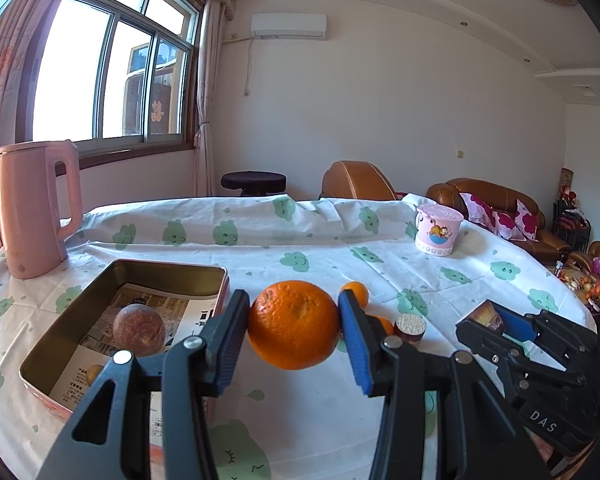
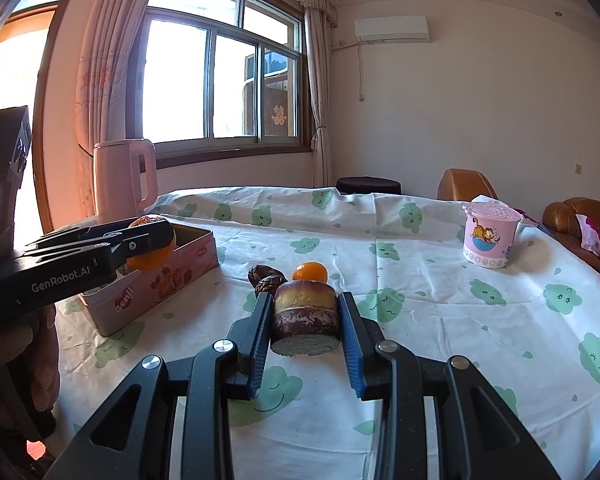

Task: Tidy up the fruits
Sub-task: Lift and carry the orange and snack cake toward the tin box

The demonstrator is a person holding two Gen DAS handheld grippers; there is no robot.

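Room: living room, big window (image 1: pixel 112 68) far left, wall AC unit (image 1: pixel 288 26), brown sofa (image 1: pixel 496 208) far right.
Surface: round table under a white cloth with green cloud print (image 1: pixel 300 240); wrinkled, mostly bare at the far side.
Kettle: pink kettle (image 1: pixel 36 208) stands far left, out of the work area.
Tin: open rectangular tin (image 1: pixel 80 316) near left, paper-lined; one reddish round fruit (image 1: pixel 139 326) already inside, so it reads as the collection spot.
Cup: lidded cartoon cup (image 1: pixel 438 230) far right, apart from the fruit.
Left gripper: left gripper (image 1: pixel 294 326) partly closed, pads clamped on the big orange (image 1: pixel 294 324), held off the cloth just right of the tin; probably bound for the tin.
Right gripper: right gripper (image 2: pixel 306 320) nearly closed, gripping a purple-skinned cut chunk (image 2: pixel 306 318), lifted above the cloth.
Leftovers: small orange fruit (image 2: pixel 309 271) and dark wrinkled dates (image 2: pixel 266 276) sit on the cloth mid-table, not yet sorted.
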